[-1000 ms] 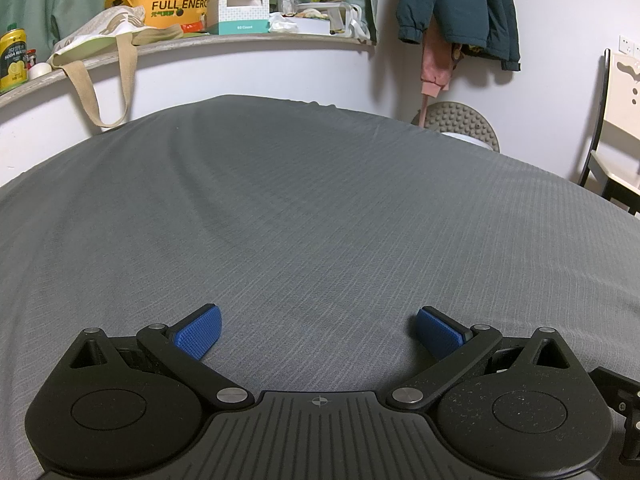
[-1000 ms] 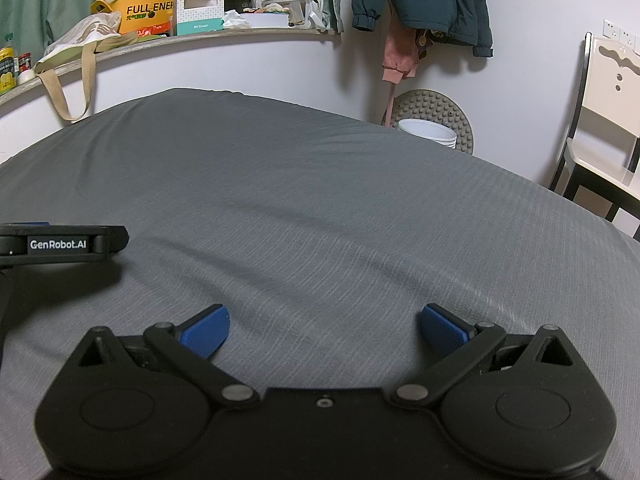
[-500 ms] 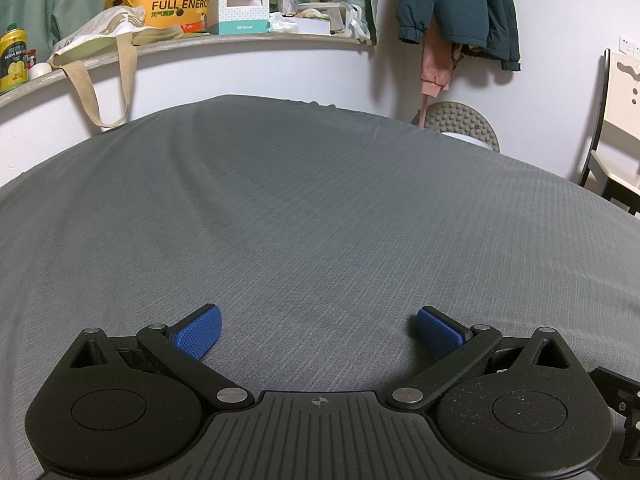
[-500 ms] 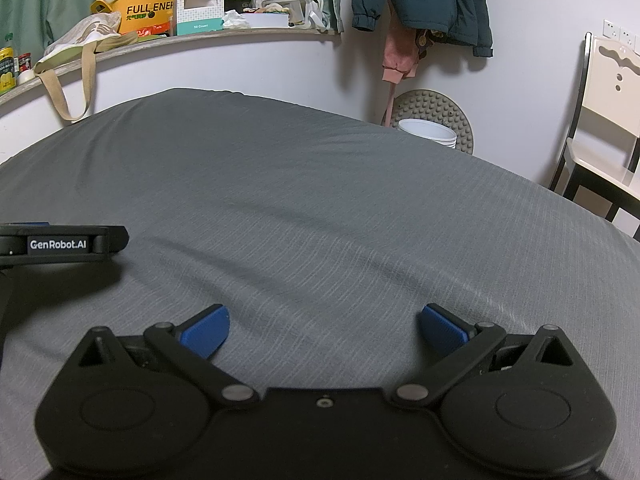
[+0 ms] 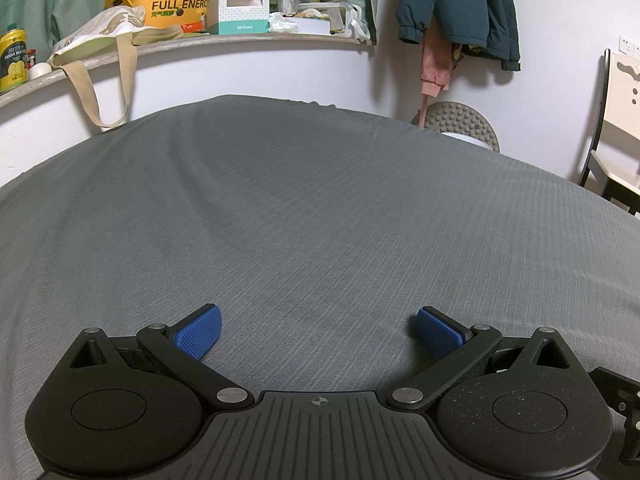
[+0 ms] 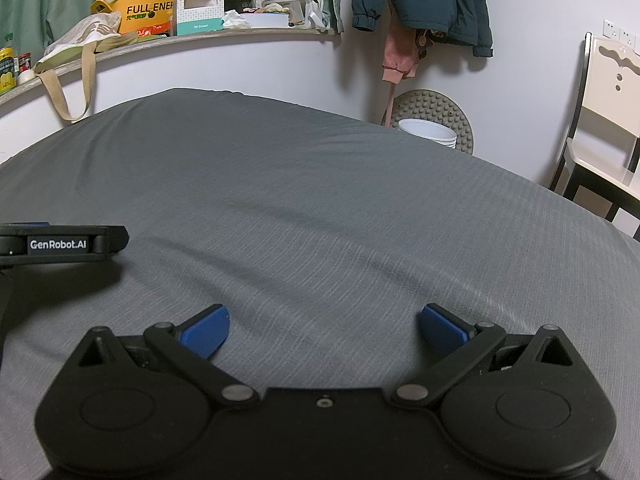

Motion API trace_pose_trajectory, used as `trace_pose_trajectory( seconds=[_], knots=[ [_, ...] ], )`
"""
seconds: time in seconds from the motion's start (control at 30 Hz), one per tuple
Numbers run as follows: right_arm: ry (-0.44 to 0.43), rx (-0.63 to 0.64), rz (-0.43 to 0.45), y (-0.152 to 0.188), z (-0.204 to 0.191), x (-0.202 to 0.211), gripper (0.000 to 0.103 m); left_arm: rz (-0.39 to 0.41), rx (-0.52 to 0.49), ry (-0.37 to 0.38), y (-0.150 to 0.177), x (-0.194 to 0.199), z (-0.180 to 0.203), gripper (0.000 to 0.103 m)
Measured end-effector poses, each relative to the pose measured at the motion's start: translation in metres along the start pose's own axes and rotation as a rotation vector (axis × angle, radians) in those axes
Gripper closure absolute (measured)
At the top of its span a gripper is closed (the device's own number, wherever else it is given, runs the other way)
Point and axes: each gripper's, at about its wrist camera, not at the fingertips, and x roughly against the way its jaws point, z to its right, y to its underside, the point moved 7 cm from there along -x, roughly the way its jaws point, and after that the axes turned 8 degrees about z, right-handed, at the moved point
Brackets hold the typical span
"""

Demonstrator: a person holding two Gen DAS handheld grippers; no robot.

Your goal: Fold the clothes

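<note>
Resting low over the gray bed [image 5: 320, 200], the left hand-held gripper [image 5: 318, 330] is wide open and holds nothing. The right hand-held gripper [image 6: 324, 330] is wide open too, just beside it.

Soft, even indoor light fills both views, bright enough to show the weave of the grey ribbed bedsheet [image 5: 320, 208]. Shadows are faint; a dark teal jacket [image 6: 432, 0] hanging on the white wall casts a soft one beside it. Fisheye distortion bends the cluttered shelf [image 5: 240, 42] into an arc and blackens the corners. Focus is sharp, without glare.
</note>
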Motion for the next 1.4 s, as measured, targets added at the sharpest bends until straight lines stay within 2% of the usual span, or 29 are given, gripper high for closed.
trace_pose_trajectory(
  seconds=[1.4],
  knots=[
    [-0.001, -0.001, 0.001, 0.0015, 0.0003, 0.0001, 0.0, -0.001, -0.001, 0.0, -0.0014, 0.0003, 0.0002, 0.0]
  ],
)
